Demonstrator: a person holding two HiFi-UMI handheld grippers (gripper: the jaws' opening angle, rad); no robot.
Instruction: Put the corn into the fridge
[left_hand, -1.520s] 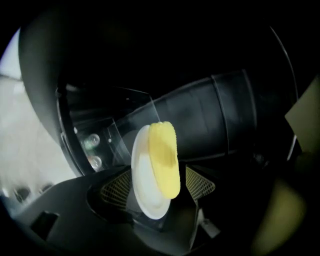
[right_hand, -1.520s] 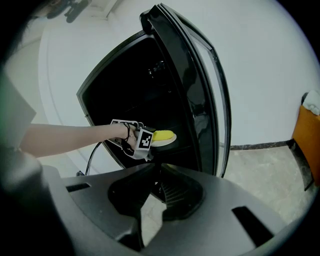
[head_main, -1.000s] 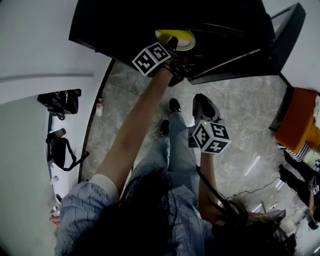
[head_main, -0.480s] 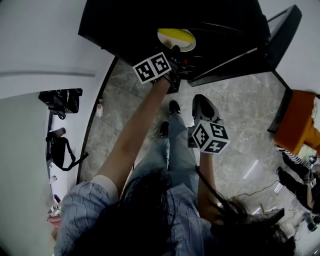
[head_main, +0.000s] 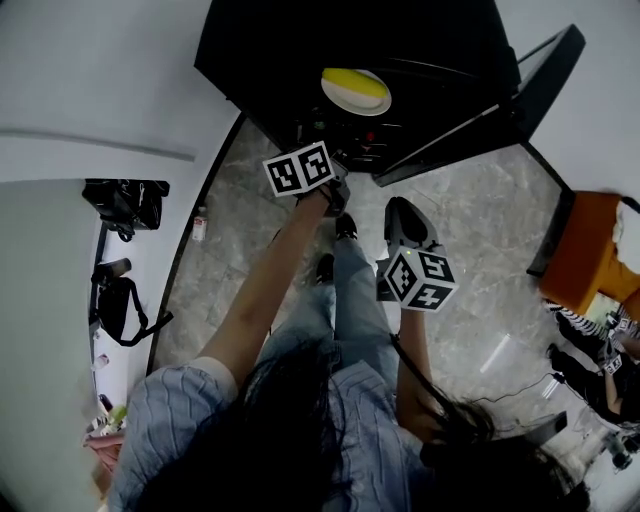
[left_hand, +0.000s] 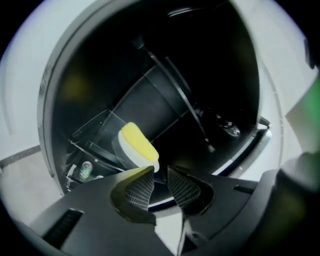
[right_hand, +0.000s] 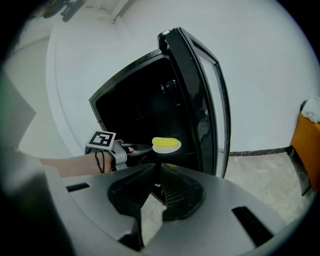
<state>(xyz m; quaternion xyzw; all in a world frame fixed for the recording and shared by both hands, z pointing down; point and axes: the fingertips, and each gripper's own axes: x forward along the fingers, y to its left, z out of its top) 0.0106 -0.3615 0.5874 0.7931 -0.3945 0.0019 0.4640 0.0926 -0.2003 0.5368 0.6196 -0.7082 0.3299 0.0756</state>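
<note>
Left claw (left_hand: 159, 173) withdrew, closing empty, from oblong corn (left_hand: 139, 142).

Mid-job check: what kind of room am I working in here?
Probably a workroom or office corner, not a fitted kitchen: a small black fridge stands open on a stone-tiled floor by a bare white wall, with dark bags left along the side.

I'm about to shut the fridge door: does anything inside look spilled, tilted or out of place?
Nothing stands out. The corn lies on its white plate, which sits level inside the fridge; no spill shows. The door stands open.
</note>
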